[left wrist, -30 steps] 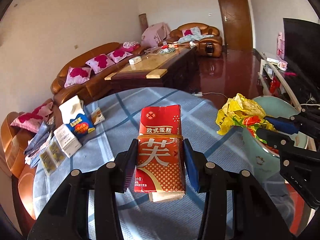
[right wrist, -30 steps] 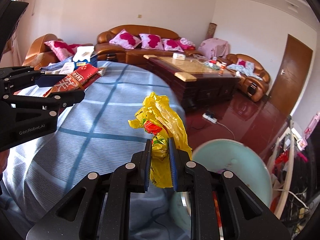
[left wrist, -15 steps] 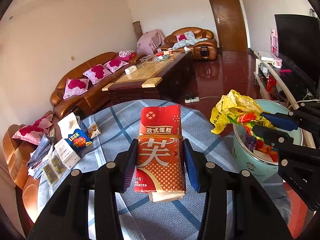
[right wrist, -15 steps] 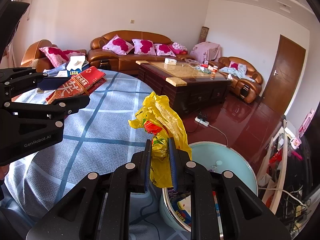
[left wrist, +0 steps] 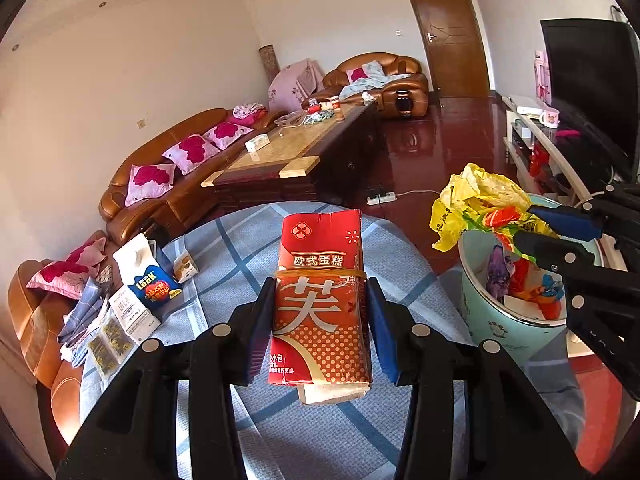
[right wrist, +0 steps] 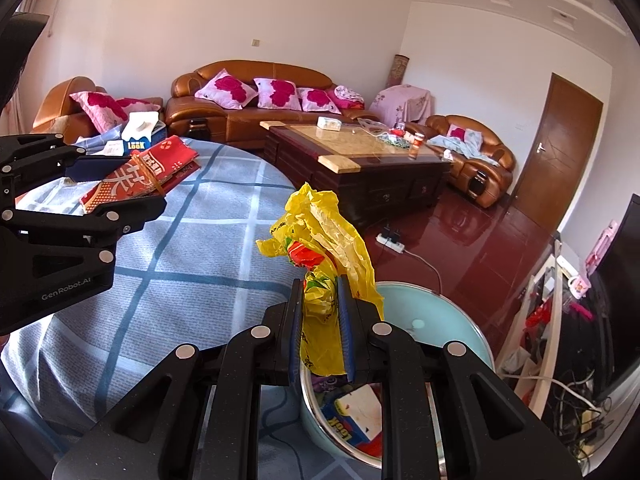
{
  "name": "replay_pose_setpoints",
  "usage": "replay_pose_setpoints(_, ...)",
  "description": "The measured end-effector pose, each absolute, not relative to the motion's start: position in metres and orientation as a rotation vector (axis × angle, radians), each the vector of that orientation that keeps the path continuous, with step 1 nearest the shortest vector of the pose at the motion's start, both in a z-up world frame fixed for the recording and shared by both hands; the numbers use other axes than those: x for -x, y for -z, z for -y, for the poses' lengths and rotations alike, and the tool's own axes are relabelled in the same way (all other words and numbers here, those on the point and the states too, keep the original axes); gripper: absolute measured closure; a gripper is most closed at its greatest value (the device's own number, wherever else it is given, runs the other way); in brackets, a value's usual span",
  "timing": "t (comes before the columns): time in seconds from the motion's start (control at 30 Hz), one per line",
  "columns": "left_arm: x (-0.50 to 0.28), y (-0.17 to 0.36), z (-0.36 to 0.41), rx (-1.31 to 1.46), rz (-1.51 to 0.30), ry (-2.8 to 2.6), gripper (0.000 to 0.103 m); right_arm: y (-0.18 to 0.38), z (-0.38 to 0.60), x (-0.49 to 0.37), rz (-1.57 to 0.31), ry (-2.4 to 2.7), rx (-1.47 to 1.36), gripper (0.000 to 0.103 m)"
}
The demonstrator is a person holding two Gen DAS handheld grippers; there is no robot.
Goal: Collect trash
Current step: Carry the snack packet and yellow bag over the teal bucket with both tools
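So the left gripper (left wrist: 320, 320) is clamping a flattened red cake box (left wrist: 322, 304) between its blue pads, holding it up over the round table with the blue plaid cloth (left wrist: 240, 248); there's a rubber band going around the box's middle and some pale paper is poking out of its near end; from the right wrist view the same box (right wrist: 140, 176) is sitting tilted in those fingers, off to the left above the cloth.

The right gripper (right wrist: 322, 320) is pinching a crumpled yellow plastic bag (right wrist: 320, 236) with some red and green wrapper bunched inside it; the bag is hanging right over the rim of the pale teal trash bin (right wrist: 440, 320), which is standing just beside the table edge; the bin (left wrist: 500, 328) is already holding stuff, and I'm seeing a blue-and-white LOOK carton (right wrist: 356, 420) and colourful wrappers down in there.

More litter is lying on the far left side of the table: another LOOK carton (left wrist: 146, 270), a small white box (left wrist: 132, 312) and a little carton (left wrist: 186, 268) near it.

Behind all this, a brown leather sofa (right wrist: 256, 96) with pink cushions is running along the wall; a dark coffee table (right wrist: 360, 156) is standing in front of it.
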State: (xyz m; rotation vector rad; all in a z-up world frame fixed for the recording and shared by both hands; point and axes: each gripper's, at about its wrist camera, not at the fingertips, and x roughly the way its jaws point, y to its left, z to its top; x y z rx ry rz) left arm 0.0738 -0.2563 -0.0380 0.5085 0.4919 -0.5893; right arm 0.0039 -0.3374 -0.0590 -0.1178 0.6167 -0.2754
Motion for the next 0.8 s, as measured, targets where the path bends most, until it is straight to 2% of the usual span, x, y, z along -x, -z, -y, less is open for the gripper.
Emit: replay_pose_setpoints(0.8,-0.055,0.036,0.296,-0.56,-0.437,0.657,0.059,0.064,0.375,0.011,-0.629,0.375,0.099,0.086)
